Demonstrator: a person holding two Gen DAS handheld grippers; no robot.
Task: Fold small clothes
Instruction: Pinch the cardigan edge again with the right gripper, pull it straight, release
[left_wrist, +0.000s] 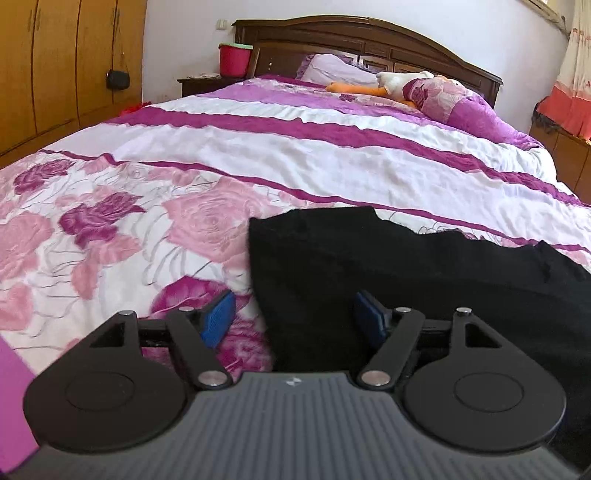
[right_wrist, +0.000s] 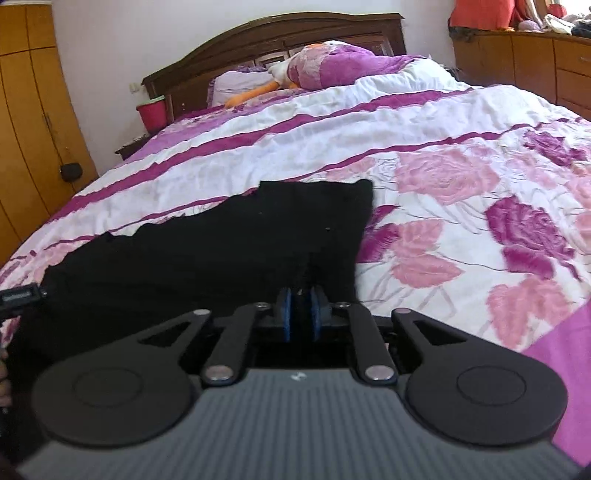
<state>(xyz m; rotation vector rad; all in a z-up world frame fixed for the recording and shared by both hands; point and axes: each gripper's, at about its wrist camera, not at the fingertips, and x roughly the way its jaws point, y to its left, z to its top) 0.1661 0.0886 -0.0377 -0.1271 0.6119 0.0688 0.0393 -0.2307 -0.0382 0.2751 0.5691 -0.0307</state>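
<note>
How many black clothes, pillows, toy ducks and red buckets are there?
Black clothes: 1
Pillows: 1
Toy ducks: 1
Red buckets: 1
Total: 4

The garment (left_wrist: 388, 280) lies spread on the bed (left_wrist: 258, 158) near its foot — the pillow (left_wrist: 336, 68) and stuffed toy (left_wrist: 402, 83) far behind it by the headboard (left_wrist: 369, 37), the wardrobe (left_wrist: 55, 66) left, the bucket (left_wrist: 234, 59) beside the headboard.
</note>
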